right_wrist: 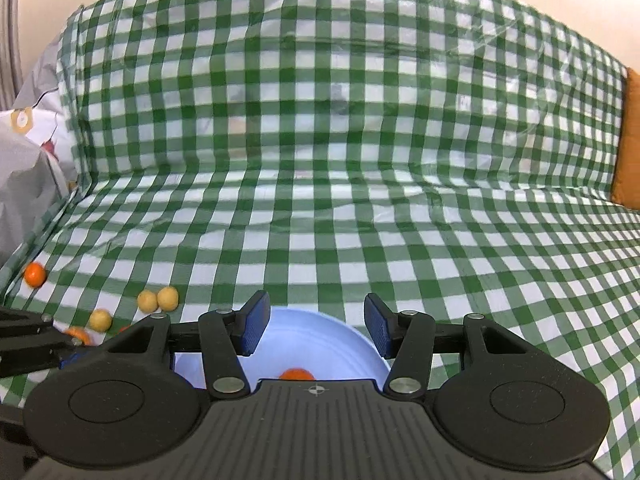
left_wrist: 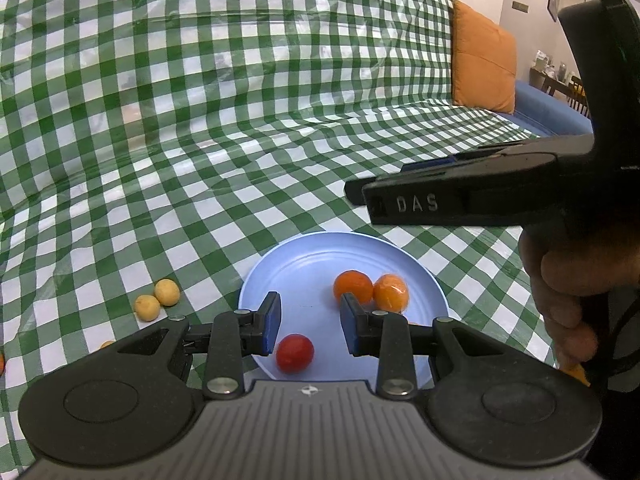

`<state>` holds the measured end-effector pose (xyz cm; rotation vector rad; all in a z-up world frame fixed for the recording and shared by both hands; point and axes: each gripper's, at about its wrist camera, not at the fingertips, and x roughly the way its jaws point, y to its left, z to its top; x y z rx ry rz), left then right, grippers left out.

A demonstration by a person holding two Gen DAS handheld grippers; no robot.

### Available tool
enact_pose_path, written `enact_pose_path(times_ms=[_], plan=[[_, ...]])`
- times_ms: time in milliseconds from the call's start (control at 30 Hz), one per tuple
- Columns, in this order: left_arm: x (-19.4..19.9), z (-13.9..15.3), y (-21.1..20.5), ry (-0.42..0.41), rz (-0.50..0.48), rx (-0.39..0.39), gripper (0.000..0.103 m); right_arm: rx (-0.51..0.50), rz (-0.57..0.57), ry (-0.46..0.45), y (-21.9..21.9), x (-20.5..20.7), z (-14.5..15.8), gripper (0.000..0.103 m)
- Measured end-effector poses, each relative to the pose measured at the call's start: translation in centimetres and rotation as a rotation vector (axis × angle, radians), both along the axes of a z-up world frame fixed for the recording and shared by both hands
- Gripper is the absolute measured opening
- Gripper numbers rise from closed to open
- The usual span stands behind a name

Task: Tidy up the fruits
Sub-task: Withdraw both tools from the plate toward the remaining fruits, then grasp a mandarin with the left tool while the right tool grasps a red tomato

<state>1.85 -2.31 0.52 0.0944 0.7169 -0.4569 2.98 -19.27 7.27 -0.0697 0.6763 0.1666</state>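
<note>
A light blue plate (left_wrist: pixel 312 264) lies on the green-checked cloth. On it are two orange fruits (left_wrist: pixel 352 286) (left_wrist: pixel 391 292) and a red fruit (left_wrist: pixel 295 353) at its near edge. My left gripper (left_wrist: pixel 310 322) hovers open over the plate, nothing between its blue pads; the red fruit lies just below the gap. Two yellow fruits (left_wrist: pixel 147 307) (left_wrist: pixel 167 292) sit on the cloth left of the plate. My right gripper (right_wrist: pixel 316 326) is open and empty above the plate (right_wrist: pixel 320 340); one orange fruit (right_wrist: pixel 296 374) peeks out under its body. Further left lie several yellow fruits (right_wrist: pixel 100 319) and an orange one (right_wrist: pixel 35 274).
The checked cloth (right_wrist: pixel 320 120) rises steeply behind the plate like a covered backrest. An orange cushion (left_wrist: pixel 482 60) and blue upholstery (left_wrist: pixel 548 108) are at the far right. A hand (left_wrist: pixel 568 280) holds the right gripper's body. Grey patterned fabric (right_wrist: pixel 24 168) lies far left.
</note>
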Motion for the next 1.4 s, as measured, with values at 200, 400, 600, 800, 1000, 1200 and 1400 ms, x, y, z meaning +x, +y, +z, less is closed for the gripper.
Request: enact_pose_path(times_ms=[200,400,600,800,1000,1200,1400], plan=[[0.4,0.2,1.4,0.01,0.04,0.006,0.036,0.024,-0.06,-0.027,0.1,0.2,0.2,0.054],[1.2,0.6,3.5,0.027,0.103,-0.013,0.036,0.039,-0.058,-0.019,1.2,0.4,0.2,0.054],[2.2,1.0,6.2,0.052,0.19,-0.031,0.035,0.102,-0.058,0.002,3.1,0.7,0.0,0.054],[4.1,0.5,10.3,0.114,0.306,-0.04,0.027,0.121,-0.01,0.021,6.3,1.3,-0.7,0.054],[6.3,0.0,15.2,0.154,0.42,-0.051,0.018,0.164,0.072,0.066,9.1,1.8,-1.4,0.033],[7.9,-1.4,23.6,0.258,0.692,-0.206,0.018,0.2,0.155,0.123,11.9,2.1,-2.3,0.032],[8.2,-2.4,28.6,0.309,0.87,-0.261,0.018,0.191,0.246,0.201,15.0,2.6,-3.4,0.034]])
